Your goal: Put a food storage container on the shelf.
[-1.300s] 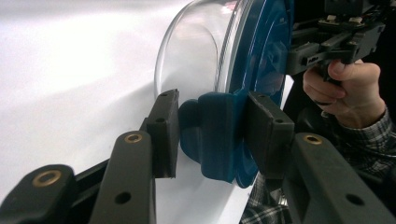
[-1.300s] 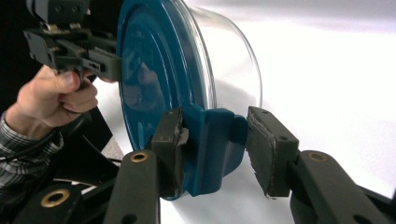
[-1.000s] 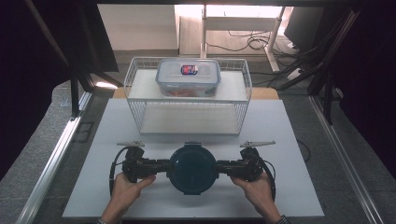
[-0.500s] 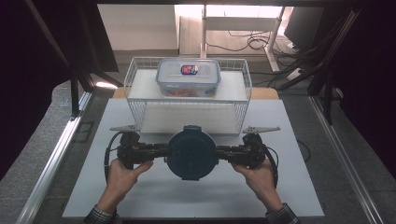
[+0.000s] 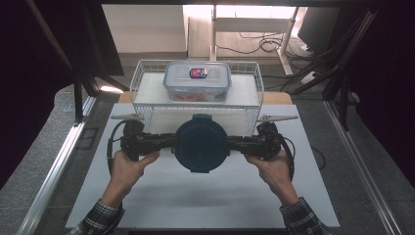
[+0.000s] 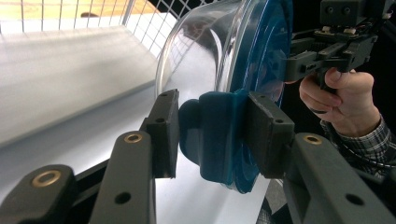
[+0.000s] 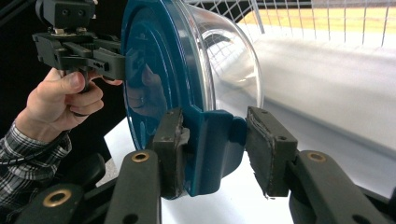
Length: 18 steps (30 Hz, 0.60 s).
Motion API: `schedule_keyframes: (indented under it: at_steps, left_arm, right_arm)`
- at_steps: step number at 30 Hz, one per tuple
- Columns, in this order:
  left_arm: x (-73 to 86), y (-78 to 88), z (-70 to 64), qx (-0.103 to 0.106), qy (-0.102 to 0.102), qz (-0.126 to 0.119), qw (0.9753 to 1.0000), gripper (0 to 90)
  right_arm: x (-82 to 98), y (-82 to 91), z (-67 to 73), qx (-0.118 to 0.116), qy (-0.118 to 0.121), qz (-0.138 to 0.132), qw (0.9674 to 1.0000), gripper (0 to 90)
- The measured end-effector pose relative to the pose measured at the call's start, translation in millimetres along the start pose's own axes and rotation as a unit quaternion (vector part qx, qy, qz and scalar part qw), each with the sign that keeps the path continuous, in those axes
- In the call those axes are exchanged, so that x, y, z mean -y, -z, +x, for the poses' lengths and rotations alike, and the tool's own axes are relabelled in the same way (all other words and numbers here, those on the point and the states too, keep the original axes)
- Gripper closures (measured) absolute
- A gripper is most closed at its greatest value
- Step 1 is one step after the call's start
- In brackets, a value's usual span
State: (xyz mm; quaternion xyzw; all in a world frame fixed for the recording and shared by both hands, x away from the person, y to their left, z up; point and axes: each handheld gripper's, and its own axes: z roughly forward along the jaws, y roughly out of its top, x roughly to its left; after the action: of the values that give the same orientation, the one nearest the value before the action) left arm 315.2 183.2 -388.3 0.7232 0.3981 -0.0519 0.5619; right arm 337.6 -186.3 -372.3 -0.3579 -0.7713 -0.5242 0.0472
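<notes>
In the high view, a round bowl [image 5: 200, 145] with a blue lid is held above the white table [image 5: 205, 200], just in front of a wire basket [image 5: 147, 105]. It is gripped on opposite sides by the left gripper [image 5: 169, 143] and the right gripper [image 5: 232, 143]. A lidded box [image 5: 197, 81] sits in the basket.

In the left gripper view, a blue lid clasp [image 6: 212, 135] is seen between the fingers [image 6: 163, 130]. One pad is pressed on it; against the other pad a dark sliver shows, so full contact cannot be confirmed. The clear bowl wall [image 6: 196, 56] is seen beyond.

In the right gripper view, the opposite clasp [image 7: 210, 149] is pinched by the fingers [image 7: 170, 149]; the other hand [image 7: 60, 102] is seen farther off.
</notes>
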Motion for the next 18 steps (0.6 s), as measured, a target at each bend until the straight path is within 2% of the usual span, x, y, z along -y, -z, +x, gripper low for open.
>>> schedule_keyframes:
  at_steps: [9, 18]
  left_arm:
    - [-19.8, 5.5, -1.4, -0.001, 0.0, -0.011, 0.9999, 58.0]
    - [-48.1, 12.4, -5.2, -0.004, -0.014, -0.024, 0.9996, 58.0]
  right_arm:
    - [-22.7, 3.0, 1.9, 0.0, 0.005, -0.013, 0.9999, 57.9]
    - [-49.9, 8.3, 4.5, 0.001, 0.017, -0.029, 0.9994, 58.0]
